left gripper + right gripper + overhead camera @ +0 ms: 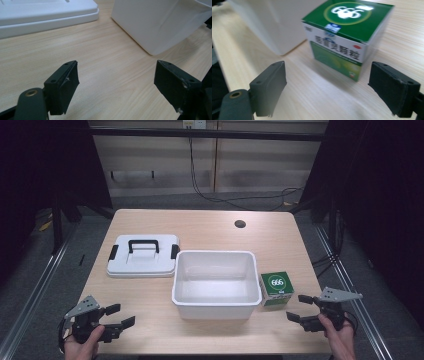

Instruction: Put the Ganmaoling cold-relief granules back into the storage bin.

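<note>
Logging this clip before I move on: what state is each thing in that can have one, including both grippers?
left gripper: open, empty, above the table's near left.
right gripper: open, empty, aimed at the green box.
white bin: uncovered, empty, upright.
lid: off the bin, flat on the table beside it, handle up.
green box: closed, upright, right of the bin.

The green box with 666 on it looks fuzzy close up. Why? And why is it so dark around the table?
In the right gripper view, the green and white cardboard box is blurred, its white 666 smeared, while the black jaws look sharper. In the high view, the pale wooden table is evenly lit, the room at both sides is nearly black, and the box looks crisp.
</note>
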Demonstrator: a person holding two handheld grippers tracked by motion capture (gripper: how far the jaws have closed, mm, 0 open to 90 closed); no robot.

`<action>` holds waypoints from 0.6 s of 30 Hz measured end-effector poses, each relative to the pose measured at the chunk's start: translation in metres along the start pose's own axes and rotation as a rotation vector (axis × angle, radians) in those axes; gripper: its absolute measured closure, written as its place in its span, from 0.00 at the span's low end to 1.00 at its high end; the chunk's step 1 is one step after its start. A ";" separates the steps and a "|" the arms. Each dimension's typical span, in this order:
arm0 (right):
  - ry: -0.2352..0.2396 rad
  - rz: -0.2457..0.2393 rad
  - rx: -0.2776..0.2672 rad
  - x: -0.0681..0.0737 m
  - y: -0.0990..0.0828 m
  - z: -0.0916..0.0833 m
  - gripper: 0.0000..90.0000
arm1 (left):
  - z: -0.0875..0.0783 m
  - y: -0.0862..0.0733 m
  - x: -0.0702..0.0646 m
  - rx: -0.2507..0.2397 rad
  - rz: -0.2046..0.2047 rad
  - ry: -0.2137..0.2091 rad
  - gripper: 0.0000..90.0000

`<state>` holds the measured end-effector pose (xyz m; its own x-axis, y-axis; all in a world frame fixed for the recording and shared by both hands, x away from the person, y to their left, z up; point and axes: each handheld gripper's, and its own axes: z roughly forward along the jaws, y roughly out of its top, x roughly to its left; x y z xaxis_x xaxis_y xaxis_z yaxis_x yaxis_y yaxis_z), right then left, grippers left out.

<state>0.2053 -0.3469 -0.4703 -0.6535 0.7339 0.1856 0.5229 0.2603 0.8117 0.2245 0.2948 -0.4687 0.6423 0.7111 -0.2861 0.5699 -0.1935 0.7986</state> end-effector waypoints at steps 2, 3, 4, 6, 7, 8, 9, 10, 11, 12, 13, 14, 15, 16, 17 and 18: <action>0.002 -0.014 -0.005 0.001 0.000 0.000 0.15 | 0.000 0.000 0.000 0.002 0.000 0.001 0.22; 0.007 -0.017 -0.012 0.001 0.000 0.000 0.15 | 0.000 0.000 0.001 0.006 0.002 0.002 0.22; 0.012 -0.002 -0.010 0.001 0.000 0.000 0.15 | 0.001 0.000 0.000 0.008 -0.002 0.002 0.22; 0.001 -0.001 0.005 0.001 0.000 0.001 0.15 | 0.001 -0.001 0.000 0.011 -0.001 0.004 0.22; 0.001 -0.001 0.005 0.001 0.000 0.001 0.15 | 0.001 -0.001 0.000 0.012 -0.002 0.004 0.22; -0.009 -0.010 0.005 0.002 0.000 0.002 0.15 | 0.001 -0.001 0.000 0.012 -0.003 0.006 0.22; -0.008 -0.021 0.005 0.003 0.000 0.002 0.15 | 0.000 -0.001 0.000 0.012 -0.001 0.009 0.22; -0.001 -0.025 0.002 0.004 0.000 0.002 0.15 | 0.001 -0.002 0.000 0.015 -0.005 0.008 0.22; 0.017 -0.020 0.001 0.003 0.001 0.002 0.15 | 0.001 -0.002 0.000 0.018 -0.004 0.010 0.22; 0.028 -0.024 -0.005 0.003 0.001 0.001 0.15 | 0.001 -0.002 0.000 0.021 -0.004 0.008 0.22; 0.023 -0.034 -0.009 0.003 0.003 0.000 0.15 | 0.001 -0.002 0.000 0.022 -0.003 0.008 0.22; 0.007 -0.055 -0.002 0.003 0.007 -0.002 0.15 | 0.001 -0.001 0.000 0.021 -0.001 0.008 0.22; -0.015 -0.062 0.014 0.002 0.009 -0.002 0.15 | 0.002 -0.002 0.000 0.022 -0.001 0.008 0.22; -0.018 -0.066 0.025 0.002 0.012 -0.003 0.15 | 0.002 -0.002 0.000 0.025 -0.001 0.007 0.22; -0.008 -0.059 0.027 0.001 0.015 -0.004 0.15 | 0.002 -0.002 0.000 0.025 -0.001 0.007 0.22; -0.003 -0.047 0.026 0.000 0.017 -0.005 0.15 | 0.002 -0.002 0.000 0.024 -0.001 0.006 0.22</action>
<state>0.2113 -0.3457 -0.4538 -0.6759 0.7225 0.1457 0.5055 0.3106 0.8050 0.2245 0.2933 -0.4710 0.6387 0.7153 -0.2837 0.5829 -0.2091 0.7852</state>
